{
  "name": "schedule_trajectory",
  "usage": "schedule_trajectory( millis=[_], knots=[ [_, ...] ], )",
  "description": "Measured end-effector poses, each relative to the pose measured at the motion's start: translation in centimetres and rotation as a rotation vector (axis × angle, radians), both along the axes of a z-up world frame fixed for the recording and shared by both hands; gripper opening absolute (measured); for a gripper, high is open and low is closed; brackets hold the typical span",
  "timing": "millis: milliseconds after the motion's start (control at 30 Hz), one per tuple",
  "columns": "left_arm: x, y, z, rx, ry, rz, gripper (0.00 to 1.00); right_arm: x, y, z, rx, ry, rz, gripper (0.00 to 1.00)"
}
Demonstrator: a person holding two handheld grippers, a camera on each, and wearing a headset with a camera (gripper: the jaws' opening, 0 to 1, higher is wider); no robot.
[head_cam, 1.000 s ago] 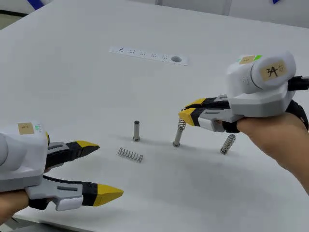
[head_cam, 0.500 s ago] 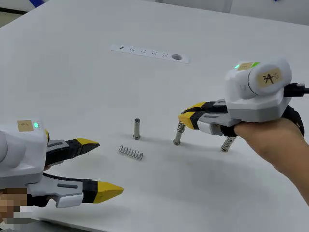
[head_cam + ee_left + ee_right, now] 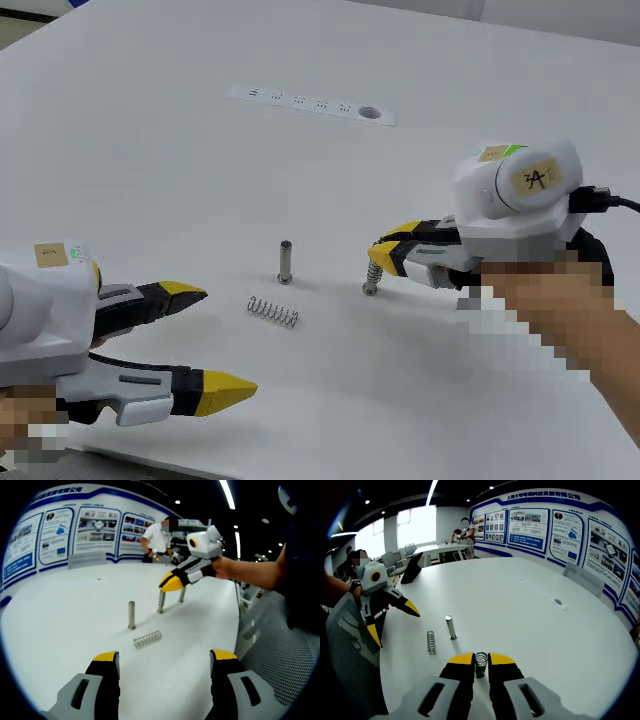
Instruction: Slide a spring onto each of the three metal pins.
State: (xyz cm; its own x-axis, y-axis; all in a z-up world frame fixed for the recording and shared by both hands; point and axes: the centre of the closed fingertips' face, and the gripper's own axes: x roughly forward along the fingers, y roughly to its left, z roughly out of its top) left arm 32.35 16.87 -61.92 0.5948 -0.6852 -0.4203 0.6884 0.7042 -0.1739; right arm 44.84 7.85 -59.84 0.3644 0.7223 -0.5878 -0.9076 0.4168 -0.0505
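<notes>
The right tool (image 3: 481, 659) has its two yellow-tipped jaws drawn in narrow on a coiled spring (image 3: 481, 666), which sits between the tips and touches both. In the head view the tips of this tool (image 3: 380, 250) come down at the top of the middle pin (image 3: 371, 286), which stands upright on the white bench (image 3: 150, 160) with the coil around its upper part.

The left tool (image 3: 213, 338) is held wide open with nothing between its jaws, low over the near edge of the bench. Its own view looks out between the spread tips (image 3: 165, 656). Straight ahead of them lies the loose spring (image 3: 147, 639), on its side on the bench. Just beyond that stands the bare pin (image 3: 131, 615), upright, with no coil on it. Further ahead and to the right is the middle pin with the right tool's yellow tips over it, and a third pin (image 3: 182, 594) stands just behind those tips. It is too small to tell whether it carries a coil.

From the right tool, the bare pin (image 3: 450, 627) and the loose spring (image 3: 431, 642) lie ahead and to the left, near each other but apart, and the left tool (image 3: 394, 622) is further left again. A flat socket strip (image 3: 310, 103) is set into the bench well beyond both tools.
</notes>
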Motion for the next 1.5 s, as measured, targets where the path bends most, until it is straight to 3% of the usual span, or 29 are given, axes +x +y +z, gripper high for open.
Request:
schedule_trajectory(
  millis=[500, 800, 1067, 1500],
  knots=[
    [0.0, 0.0, 0.0, -0.002, 0.001, 0.003, 0.75, -0.2, -0.1, -1.8, -0.038, 0.021, 0.004, 0.12],
    [0.0, 0.0, 0.0, -0.001, 0.001, 0.002, 0.75, -0.3, -0.3, -1.7, -0.043, 0.031, -0.005, 0.15],
    [0.0, 0.0, 0.0, 0.000, 0.000, 0.000, 0.75, -0.4, -0.9, -1.0, -0.062, -0.001, -0.003, 0.18],
    [0.1, -0.1, 0.2, -0.006, -0.007, 0.000, 0.75, -3.1, -1.3, -0.3, -0.085, 0.025, 0.030, 0.18]
  ],
)
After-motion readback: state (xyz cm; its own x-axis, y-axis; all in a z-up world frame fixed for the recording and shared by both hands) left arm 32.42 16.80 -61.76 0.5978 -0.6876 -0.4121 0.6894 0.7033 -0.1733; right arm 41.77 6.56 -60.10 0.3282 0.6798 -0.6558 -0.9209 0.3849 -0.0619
